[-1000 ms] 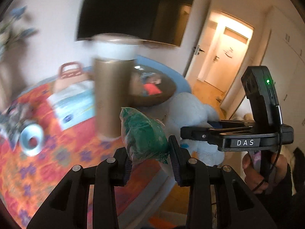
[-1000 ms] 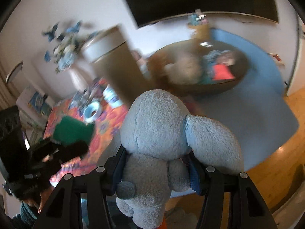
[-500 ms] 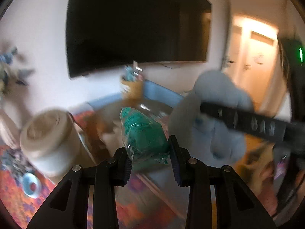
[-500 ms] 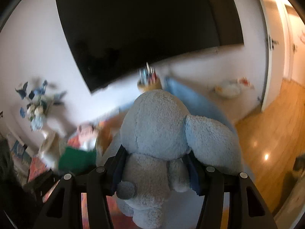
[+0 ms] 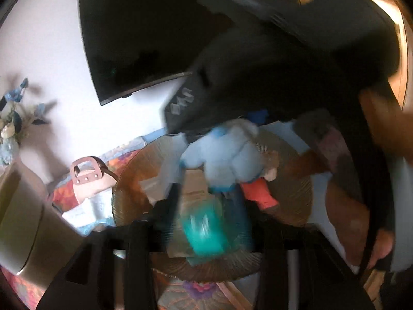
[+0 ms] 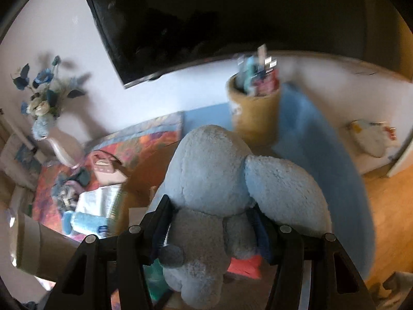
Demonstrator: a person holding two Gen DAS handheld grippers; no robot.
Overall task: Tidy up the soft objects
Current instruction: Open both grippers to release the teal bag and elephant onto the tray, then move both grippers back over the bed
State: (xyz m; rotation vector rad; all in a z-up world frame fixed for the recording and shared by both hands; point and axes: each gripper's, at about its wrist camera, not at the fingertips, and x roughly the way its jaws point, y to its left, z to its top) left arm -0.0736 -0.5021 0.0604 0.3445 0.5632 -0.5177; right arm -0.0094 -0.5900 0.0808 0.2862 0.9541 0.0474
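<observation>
Over the bowl (image 5: pixel 296 201), two soft toys arrive.
Left gripper (image 5: pixel 206 222) jaws are opening around a green pouch (image 5: pixel 204 235); right gripper (image 6: pixel 211 222) squeezes the light, squashy plush (image 6: pixel 214 170) mid-body.

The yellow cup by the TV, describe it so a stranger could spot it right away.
Find the big black TV on the wall. Below its right end, the yellow cup stands on the blue mat, the only upright container stuffed with packets.

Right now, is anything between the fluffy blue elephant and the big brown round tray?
Nothing blocks the grey-blue plush elephant from above, but the brown round tray below already holds a green plastic-wrapped bundle and an orange soft thing.
</observation>
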